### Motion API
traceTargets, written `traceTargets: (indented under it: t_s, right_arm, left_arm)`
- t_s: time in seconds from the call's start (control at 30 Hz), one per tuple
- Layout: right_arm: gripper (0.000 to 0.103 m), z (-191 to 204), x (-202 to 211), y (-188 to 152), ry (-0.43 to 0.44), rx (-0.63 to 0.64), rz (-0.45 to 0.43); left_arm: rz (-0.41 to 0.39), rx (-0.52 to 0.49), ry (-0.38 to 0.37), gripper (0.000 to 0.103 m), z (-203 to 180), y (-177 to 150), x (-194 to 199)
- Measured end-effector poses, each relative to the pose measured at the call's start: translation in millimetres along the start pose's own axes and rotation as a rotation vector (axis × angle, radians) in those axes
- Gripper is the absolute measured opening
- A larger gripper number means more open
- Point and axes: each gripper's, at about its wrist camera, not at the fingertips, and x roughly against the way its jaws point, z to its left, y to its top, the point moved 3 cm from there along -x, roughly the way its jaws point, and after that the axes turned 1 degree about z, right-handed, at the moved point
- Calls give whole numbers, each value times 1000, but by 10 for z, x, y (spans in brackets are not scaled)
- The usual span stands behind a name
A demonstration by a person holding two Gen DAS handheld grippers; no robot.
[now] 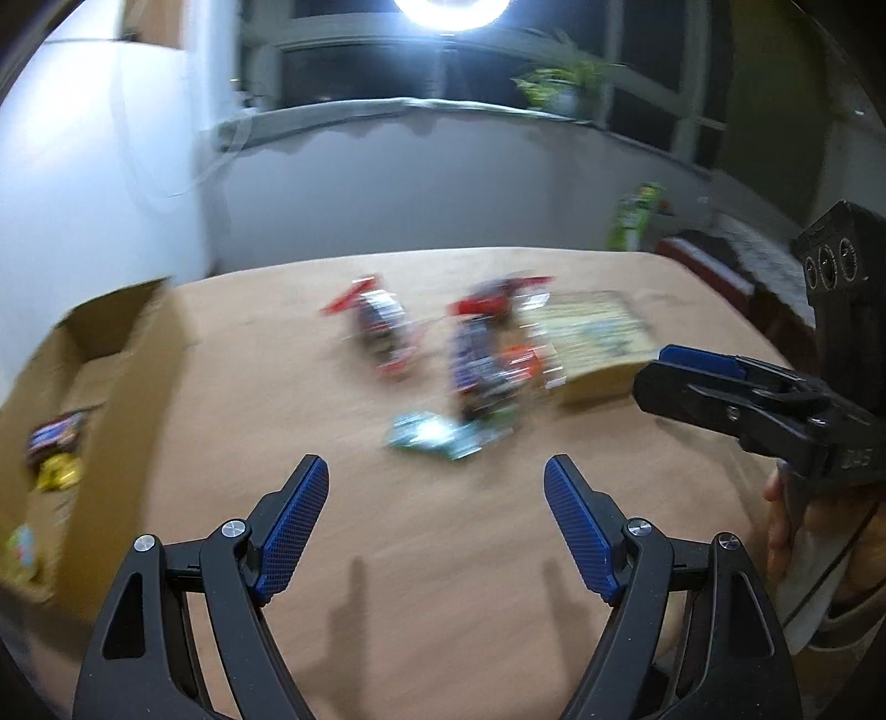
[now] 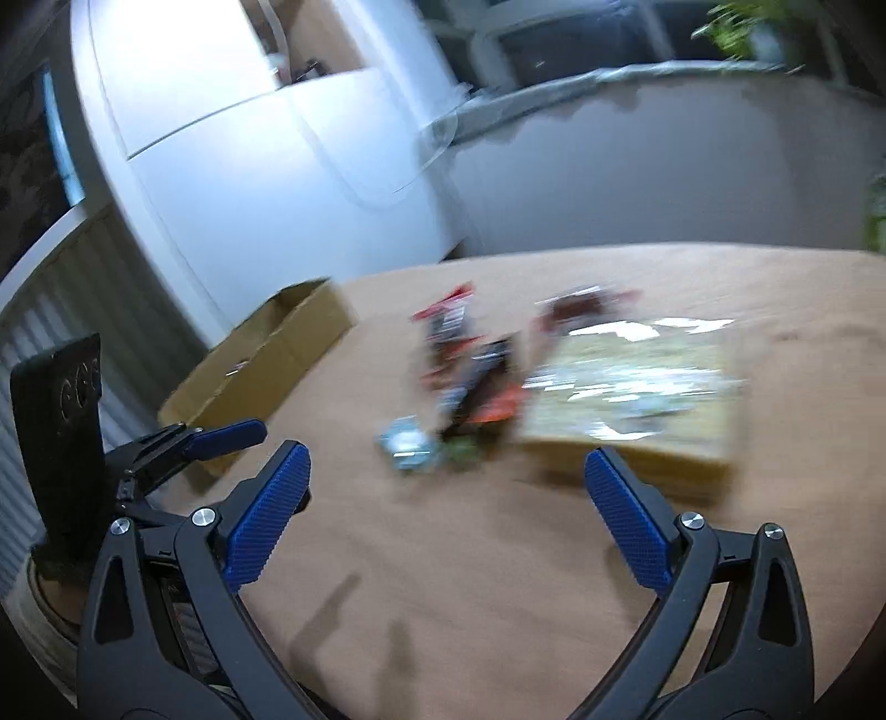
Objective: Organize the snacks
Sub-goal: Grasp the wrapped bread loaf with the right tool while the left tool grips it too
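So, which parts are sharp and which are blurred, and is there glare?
Left wrist view: left tongs sharp, snacks smeared by motion, lamp overexposed at top. Right wrist view: right tongs sharp, snacks and flat box smeared, with glare on it.

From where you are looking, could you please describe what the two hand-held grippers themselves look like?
The left hand-held gripper and the right hand-held gripper match: black plastic scissor-like arms with triangular cut-outs and silver pivot screws, tipped with blue cross-hatched fingers. Seen from the left wrist camera, the right unit carries a black block with three round ports, white markings too blurred to read, and a thin dark cable beside the person's hand.
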Motion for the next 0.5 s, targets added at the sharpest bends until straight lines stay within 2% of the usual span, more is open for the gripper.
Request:
traceTargets:
  t_s: [0.1, 0.17, 0.23, 0.3, 0.5]
  right_arm:
    - [101, -368, 181, 18, -116, -40, -35]
    - [101, -646, 227, 28, -151, -106, -35]
    - [101, -834, 216, 53, -149, -147, -27]
    - [97, -956, 144, 95, -132, -172, -7]
    - [86, -1059, -239, 208, -77, -185, 77]
  left_arm:
    - [-5, -56, -147, 80, -385, 100, -221]
    - [28, -59, -215, 80, -515, 125, -396]
    - [74, -43, -217, 79, -575, 156, -640]
    - [104, -34, -212, 78, -601, 194, -802]
    - [123, -54, -206, 76, -643, 351, -1020]
